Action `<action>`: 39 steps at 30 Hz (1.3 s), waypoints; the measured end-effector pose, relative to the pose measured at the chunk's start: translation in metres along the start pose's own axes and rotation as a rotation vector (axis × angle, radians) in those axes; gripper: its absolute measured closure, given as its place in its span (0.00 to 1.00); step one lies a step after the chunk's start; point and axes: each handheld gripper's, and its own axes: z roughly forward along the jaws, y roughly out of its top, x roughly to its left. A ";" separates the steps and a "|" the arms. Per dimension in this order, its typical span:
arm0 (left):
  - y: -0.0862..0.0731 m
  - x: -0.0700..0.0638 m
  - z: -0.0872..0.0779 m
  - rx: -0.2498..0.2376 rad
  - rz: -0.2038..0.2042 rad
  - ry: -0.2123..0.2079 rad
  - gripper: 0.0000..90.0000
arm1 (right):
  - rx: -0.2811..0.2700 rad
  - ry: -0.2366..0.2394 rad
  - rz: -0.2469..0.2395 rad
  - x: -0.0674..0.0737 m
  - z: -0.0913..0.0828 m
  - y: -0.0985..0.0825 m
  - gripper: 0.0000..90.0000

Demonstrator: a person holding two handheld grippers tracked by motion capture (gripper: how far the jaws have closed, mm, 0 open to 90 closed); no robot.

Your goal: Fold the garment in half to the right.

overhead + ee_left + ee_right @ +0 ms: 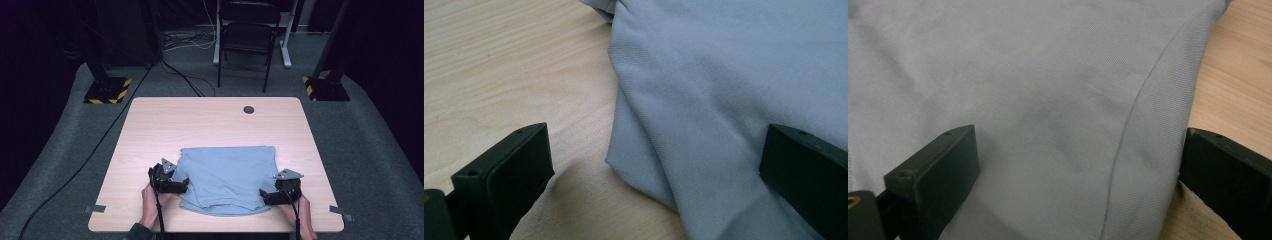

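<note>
A folded light blue garment (227,177) lies on the near half of the wooden table (210,122). My left gripper (181,186) rests at the garment's left edge, jaws wide open. In the left gripper view its left jaw stands over bare wood and its right jaw over the blue cloth (724,100), whose folded edge runs between them. My right gripper (264,196) sits at the garment's near right corner, open as well. In the right gripper view the blue cloth (1048,90) with a curved seam lies between the jaws, and the right jaw is over wood.
A dark round grommet (248,109) sits near the table's far edge. Behind the table stand a black chair (248,35) and two stand bases with yellow-black stripes (107,90) (325,87). A cable (95,150) crosses the grey floor at left. Tape tabs mark the near corners.
</note>
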 end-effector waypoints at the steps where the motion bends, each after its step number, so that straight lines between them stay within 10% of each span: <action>1: 0.000 0.001 0.000 -0.001 -0.005 -0.008 0.00 | -0.001 -0.006 -0.007 0.001 0.000 0.000 0.02; 14: 0.012 0.005 0.004 -0.006 -0.018 0.043 0.00 | -0.016 0.020 -0.096 0.031 0.003 0.020 0.03; 34: 0.012 -0.008 0.007 -0.006 -0.001 0.018 0.00 | 0.007 0.006 -0.081 0.022 0.001 0.009 0.03; 39: 0.020 -0.001 0.006 -0.032 -0.021 0.037 0.00 | -0.060 0.024 -0.090 0.031 -0.009 0.023 0.03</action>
